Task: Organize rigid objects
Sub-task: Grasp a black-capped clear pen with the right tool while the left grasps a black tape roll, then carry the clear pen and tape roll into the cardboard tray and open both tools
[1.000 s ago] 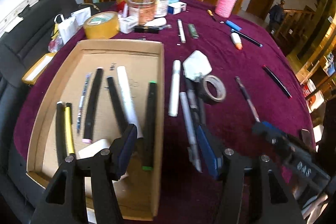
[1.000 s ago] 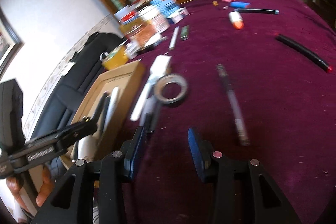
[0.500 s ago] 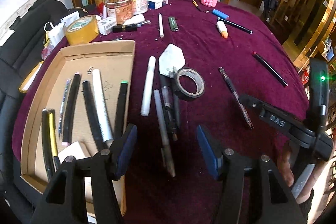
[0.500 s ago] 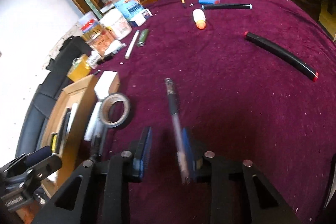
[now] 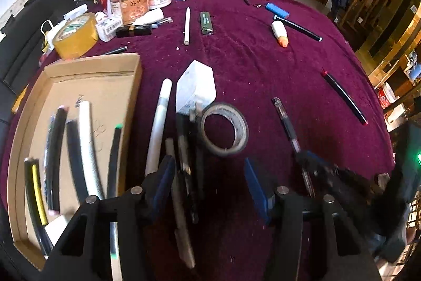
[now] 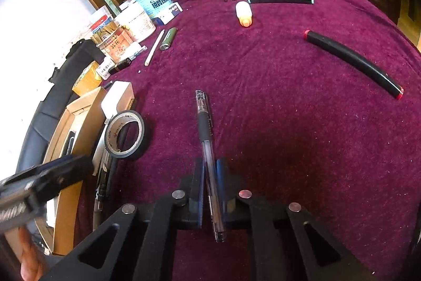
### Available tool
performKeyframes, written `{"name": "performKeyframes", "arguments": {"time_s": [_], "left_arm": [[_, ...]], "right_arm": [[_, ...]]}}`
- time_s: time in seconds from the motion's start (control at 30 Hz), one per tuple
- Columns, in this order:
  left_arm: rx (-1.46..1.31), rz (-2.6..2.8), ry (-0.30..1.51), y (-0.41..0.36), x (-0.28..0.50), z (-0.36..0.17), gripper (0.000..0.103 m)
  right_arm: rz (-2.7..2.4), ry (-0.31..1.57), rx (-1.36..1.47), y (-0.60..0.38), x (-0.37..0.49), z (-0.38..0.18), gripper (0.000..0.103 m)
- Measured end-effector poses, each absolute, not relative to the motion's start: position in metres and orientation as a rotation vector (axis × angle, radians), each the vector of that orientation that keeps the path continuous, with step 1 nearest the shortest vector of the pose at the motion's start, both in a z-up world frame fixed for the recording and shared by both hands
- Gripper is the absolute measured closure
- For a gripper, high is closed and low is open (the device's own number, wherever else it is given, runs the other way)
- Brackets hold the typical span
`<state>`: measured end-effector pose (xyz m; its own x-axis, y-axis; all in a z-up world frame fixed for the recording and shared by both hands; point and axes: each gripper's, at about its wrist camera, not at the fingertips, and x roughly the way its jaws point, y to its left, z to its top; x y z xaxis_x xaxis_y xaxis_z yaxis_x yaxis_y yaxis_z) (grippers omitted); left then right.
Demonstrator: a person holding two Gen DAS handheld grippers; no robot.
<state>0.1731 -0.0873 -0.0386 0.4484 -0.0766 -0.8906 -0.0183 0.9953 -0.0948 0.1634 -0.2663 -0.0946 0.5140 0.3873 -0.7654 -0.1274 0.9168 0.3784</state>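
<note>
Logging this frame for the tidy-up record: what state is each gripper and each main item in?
Right hand-held gripper: shut on the gel pen.
Gel pen: clamped near its rear, tip end pointing away.
Left hand-held gripper: open, holding nothing, above loose pens.
Cardboard tray: open-topped, several markers lying inside.
Black tape roll: flat on the cloth, beside the tray.
Red-tipped black marker: capped, lying alone.

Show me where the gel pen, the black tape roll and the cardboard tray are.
gel pen [image 6: 204,123]: right wrist view, on its black rubber grip.
black tape roll [image 5: 238,123]: left wrist view, on its upper right rim.
cardboard tray [image 5: 92,67]: left wrist view, on its far wall.
</note>
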Motion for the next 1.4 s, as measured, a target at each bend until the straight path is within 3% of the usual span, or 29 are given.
{"name": "performKeyframes", "arguments": {"time_s": [0.23,0.33,0.4,0.5,1.0,1.4], "left_arm": [[-0.107,0.007,1.126,-0.087,0.198,-0.05,0.066],[-0.091,0.03,1.131,-0.087,0.204,-0.055,0.075],[-0.094,0.037,1.135,-0.086,0.208,-0.059,0.089],[-0.1,0.036,1.132,-0.086,0.212,-0.063,0.093],[-0.106,-0.081,1.145,-0.091,0.148,-0.052,0.094],[-0.217,-0.093,1.079,-0.036,0.095,-0.02,0.094]], "right_arm": [[0.315,0.986,0.286,-0.266,0.164,-0.094,0.093],[0.315,0.985,0.284,-0.266,0.164,-0.094,0.093],[0.313,0.985,0.279,-0.265,0.164,-0.094,0.093],[0.312,0.983,0.271,-0.264,0.164,-0.094,0.093],[0.34,0.98,0.283,-0.262,0.164,-0.093,0.095],[0.337,0.978,0.261,-0.254,0.161,-0.093,0.095]]}}
